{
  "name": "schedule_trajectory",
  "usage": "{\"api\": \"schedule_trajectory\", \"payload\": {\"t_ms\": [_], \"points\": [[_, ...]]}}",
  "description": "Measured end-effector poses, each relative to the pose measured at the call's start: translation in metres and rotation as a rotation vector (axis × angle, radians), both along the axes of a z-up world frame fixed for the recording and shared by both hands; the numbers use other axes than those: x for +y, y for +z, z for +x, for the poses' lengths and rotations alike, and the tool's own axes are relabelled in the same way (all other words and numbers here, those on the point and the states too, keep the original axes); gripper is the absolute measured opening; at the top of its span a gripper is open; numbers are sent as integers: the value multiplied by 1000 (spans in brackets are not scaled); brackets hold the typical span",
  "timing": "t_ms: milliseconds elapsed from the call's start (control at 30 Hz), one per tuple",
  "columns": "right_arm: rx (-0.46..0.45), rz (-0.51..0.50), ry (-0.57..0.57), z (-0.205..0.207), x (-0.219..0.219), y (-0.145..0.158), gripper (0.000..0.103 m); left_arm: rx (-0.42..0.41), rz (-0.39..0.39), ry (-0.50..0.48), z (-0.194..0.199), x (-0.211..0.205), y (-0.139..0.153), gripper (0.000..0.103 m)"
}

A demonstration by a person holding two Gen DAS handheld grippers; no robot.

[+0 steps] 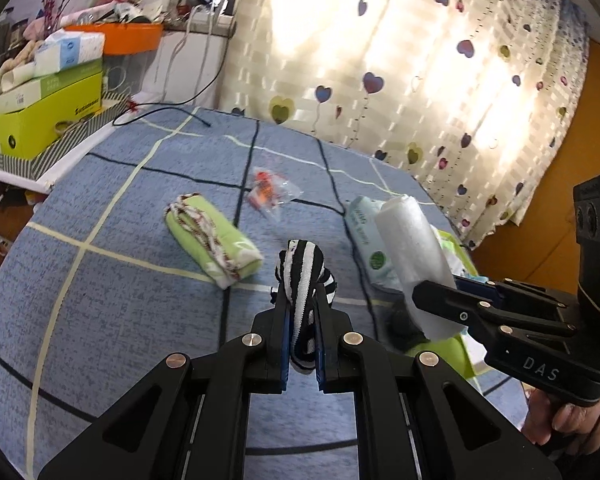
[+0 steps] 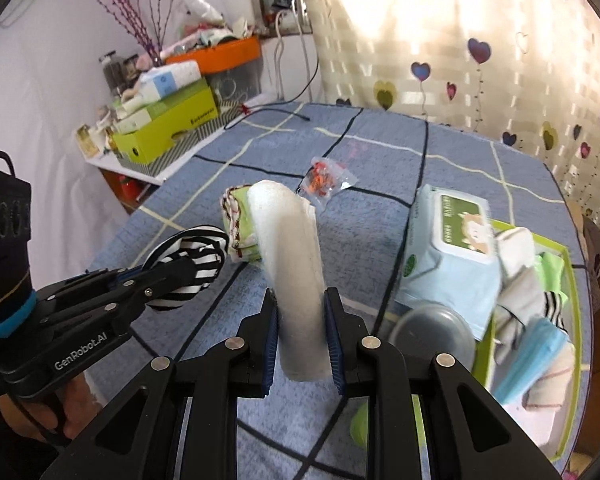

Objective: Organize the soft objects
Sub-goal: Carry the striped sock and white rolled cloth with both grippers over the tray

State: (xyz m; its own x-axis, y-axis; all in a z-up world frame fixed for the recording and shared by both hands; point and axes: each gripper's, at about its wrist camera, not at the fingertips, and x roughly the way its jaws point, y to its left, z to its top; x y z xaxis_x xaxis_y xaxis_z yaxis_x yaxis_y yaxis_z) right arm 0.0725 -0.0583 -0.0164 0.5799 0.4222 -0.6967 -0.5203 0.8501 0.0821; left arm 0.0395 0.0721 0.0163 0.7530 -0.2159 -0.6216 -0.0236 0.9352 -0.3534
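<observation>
In the left wrist view, the left gripper [image 1: 302,312] clamped a striped sock [image 1: 305,270] at lower centre; a green rolled cloth [image 1: 212,236] and a small plastic packet [image 1: 272,192] lay unsorted mid-frame. In the right wrist view, the right gripper [image 2: 302,312] pinched a white rolled towel [image 2: 290,248] at centre, while the green tray [image 2: 576,280] at right already held several soft items, so sorting looked partly done.

The left gripper [image 1: 300,312] tilts downward, jaws clamped tight on a striped sock [image 1: 302,276]. Just to its right, the right gripper [image 2: 302,312] tilts down too, pads squeezing a white roll [image 2: 296,264].
</observation>
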Motion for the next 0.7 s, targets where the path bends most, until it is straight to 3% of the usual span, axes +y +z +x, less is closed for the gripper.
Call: {"api": "schedule_trajectory", "payload": {"t_ms": [700], "points": [[-96, 105, -67, -51, -77, 27, 21, -62, 71, -84, -17, -70, 41, 10]]}}
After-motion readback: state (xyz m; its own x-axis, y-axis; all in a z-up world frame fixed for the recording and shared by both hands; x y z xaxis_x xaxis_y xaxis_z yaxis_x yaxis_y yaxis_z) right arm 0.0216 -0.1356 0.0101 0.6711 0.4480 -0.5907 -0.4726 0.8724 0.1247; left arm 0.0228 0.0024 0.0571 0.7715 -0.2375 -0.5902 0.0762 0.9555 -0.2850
